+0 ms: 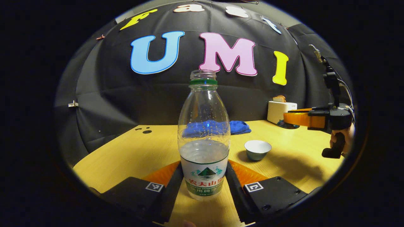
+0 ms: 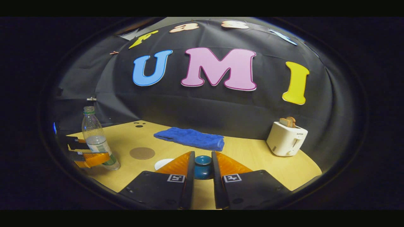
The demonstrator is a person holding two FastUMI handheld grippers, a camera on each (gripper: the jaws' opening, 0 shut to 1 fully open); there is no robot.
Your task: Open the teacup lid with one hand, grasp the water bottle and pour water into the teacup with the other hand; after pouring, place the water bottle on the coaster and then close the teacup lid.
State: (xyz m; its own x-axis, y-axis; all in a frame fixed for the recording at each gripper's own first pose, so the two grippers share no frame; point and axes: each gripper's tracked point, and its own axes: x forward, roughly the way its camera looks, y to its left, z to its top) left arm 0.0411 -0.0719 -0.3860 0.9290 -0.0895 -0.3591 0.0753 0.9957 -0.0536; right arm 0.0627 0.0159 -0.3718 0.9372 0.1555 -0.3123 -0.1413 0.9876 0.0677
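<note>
The left hand-held gripper (image 1: 204,184) has its two fingers closed against the label band of the water bottle (image 1: 204,138), low on the body, which keeps the uncapped neck upright and leaves room to tip it for pouring. The bottle, roughly half full, looks to be resting on the desk (image 1: 132,151) or only just off it. The teacup (image 1: 258,149) stands open on the desk to the bottle's right, near enough for a short swing over it. The right hand-held gripper (image 2: 202,168) clamps the teacup lid (image 2: 202,167) between its fingers, held up and aside so the cup mouth stays free. The round coaster (image 2: 142,153) waits near the bottle for setting it down, just beside a white disc that may be the cup's rim
</note>
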